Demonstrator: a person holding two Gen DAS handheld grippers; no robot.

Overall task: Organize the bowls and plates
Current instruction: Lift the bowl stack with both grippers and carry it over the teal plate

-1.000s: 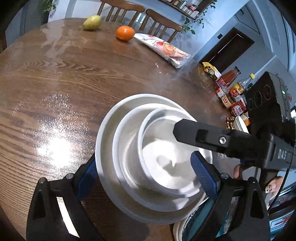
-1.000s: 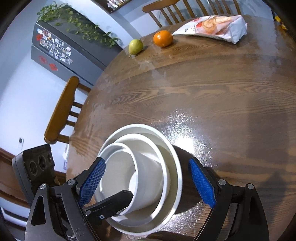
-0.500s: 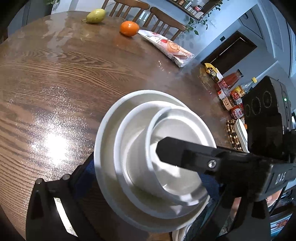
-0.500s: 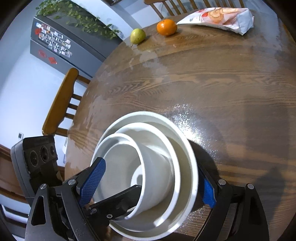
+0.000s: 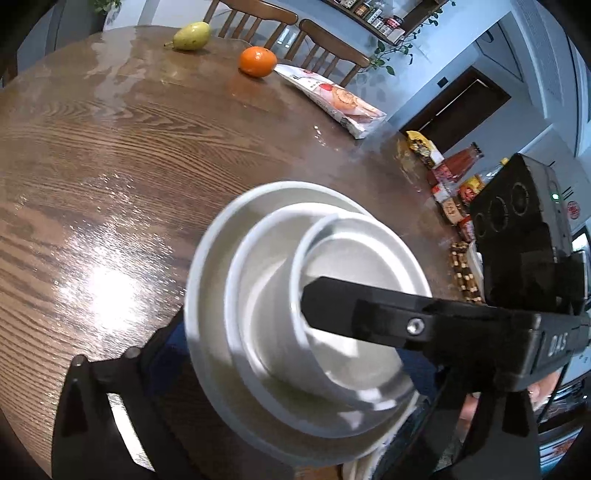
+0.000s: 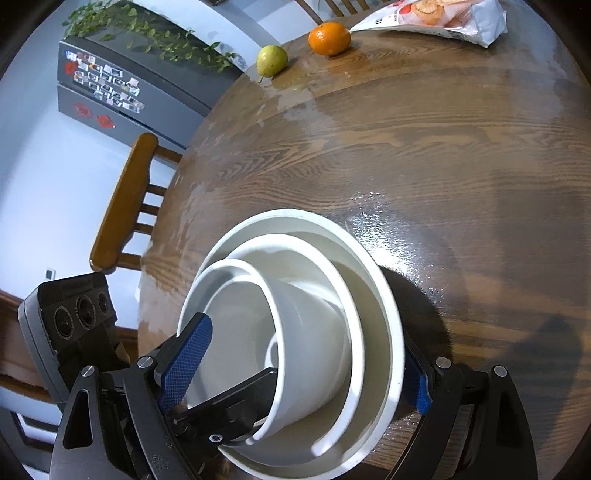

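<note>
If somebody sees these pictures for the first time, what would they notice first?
Probably the three nested white bowls near the table's front edge, with gripper fingers on both sides. Next, the orange and pear at the far edge, beside a snack bag.

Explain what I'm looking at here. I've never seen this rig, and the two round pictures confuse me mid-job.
There is no robot arm. A person holds a two-finger gripper in each hand, and each carries a fisheye camera looking along its fingers. One picture comes from the left gripper, the other from the right gripper. Both straddle a tilted stack of three nested white bowls. Each view also shows a black finger of the other gripper reaching into the bowls. I cannot tell whether either is clamped. Farther off on the wooden table lie a pear, an orange and a snack bag.
</note>
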